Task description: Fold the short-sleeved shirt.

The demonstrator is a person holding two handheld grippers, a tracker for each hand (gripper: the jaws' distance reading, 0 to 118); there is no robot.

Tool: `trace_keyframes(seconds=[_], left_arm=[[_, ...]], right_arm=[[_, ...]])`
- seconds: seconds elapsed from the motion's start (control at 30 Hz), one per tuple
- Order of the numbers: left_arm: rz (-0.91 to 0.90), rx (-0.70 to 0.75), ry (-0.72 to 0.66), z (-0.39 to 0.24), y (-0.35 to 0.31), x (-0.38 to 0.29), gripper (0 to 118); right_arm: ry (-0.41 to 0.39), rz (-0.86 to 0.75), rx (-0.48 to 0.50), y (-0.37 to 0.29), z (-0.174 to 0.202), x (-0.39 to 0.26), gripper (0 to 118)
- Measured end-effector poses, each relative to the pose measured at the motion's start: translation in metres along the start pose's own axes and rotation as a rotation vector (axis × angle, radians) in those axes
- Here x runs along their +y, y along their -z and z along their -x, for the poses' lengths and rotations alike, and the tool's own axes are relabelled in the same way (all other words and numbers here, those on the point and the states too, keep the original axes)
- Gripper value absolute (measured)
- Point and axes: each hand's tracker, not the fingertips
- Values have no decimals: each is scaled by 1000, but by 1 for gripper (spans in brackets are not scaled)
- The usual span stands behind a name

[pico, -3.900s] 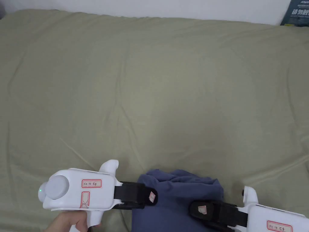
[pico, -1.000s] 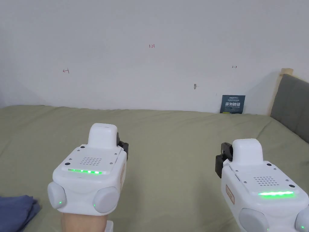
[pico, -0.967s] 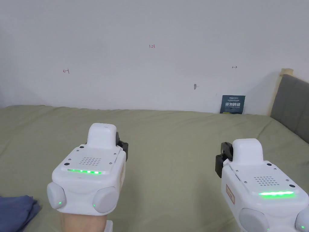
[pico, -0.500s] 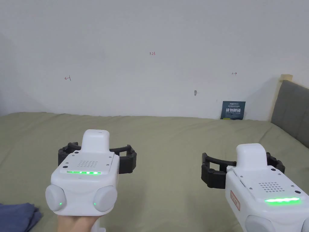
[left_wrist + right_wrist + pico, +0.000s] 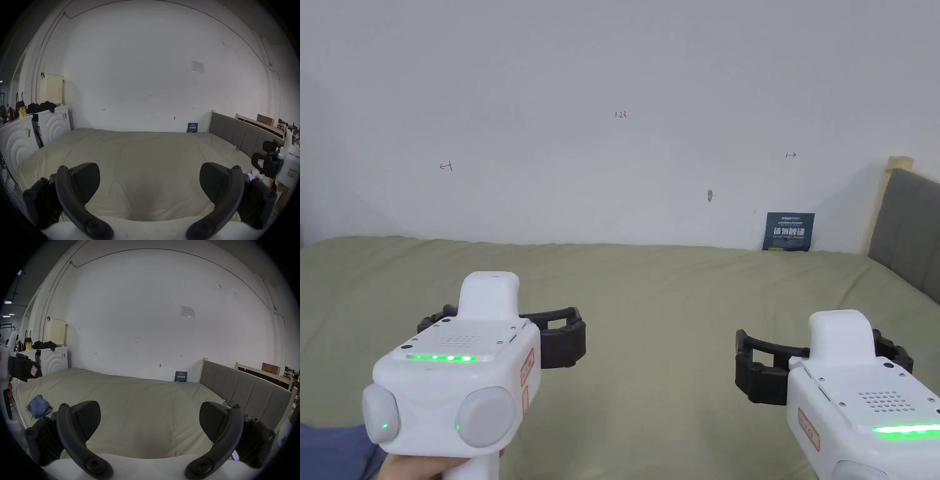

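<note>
On the bed (image 5: 650, 294), both tongs are held up level over the olive sheet, aimed at the white wall, nothing between the jaws. Left tongs (image 5: 149, 181) jaws spread wide, empty; right tongs (image 5: 150, 421) jaws spread wide, empty too. Shirt (image 5: 39, 408) is a blue bunched heap near the bed's left front edge, well apart from both tongs, on the left tongs' side; a sliver of it shows at the head view's bottom left corner. It looks crumpled, not a neat fold, so my read is folding isn't finished or hasn't properly begun. To do the step well: bring both tongs down to the heap, pinch two separate edges such as the shoulders or hem corners, lift and shake flat, lay it in the open middle of the bed where there's room, then fold. Grab single layers, not the whole wad. Counts: one shirt, two tongs, one bed, one grey headboard (image 5: 243, 386) at right, one small dark card (image 5: 790, 231) against the wall.
</note>
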Motion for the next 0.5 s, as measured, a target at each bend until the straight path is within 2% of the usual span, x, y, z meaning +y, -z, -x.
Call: trace_keyframes(seconds=[0.2, 0.33, 0.5], left_arm=[[-29, 3, 80, -6, -2, -7, 118], [-56, 55, 93, -14, -3, -10, 118], [-97, 51, 83, -17, -7, -9, 118]], right_arm=[[20, 5, 16, 0, 4, 3, 118], [18, 8, 33, 0, 8, 4, 118], [21, 10, 46, 0, 11, 4, 118]])
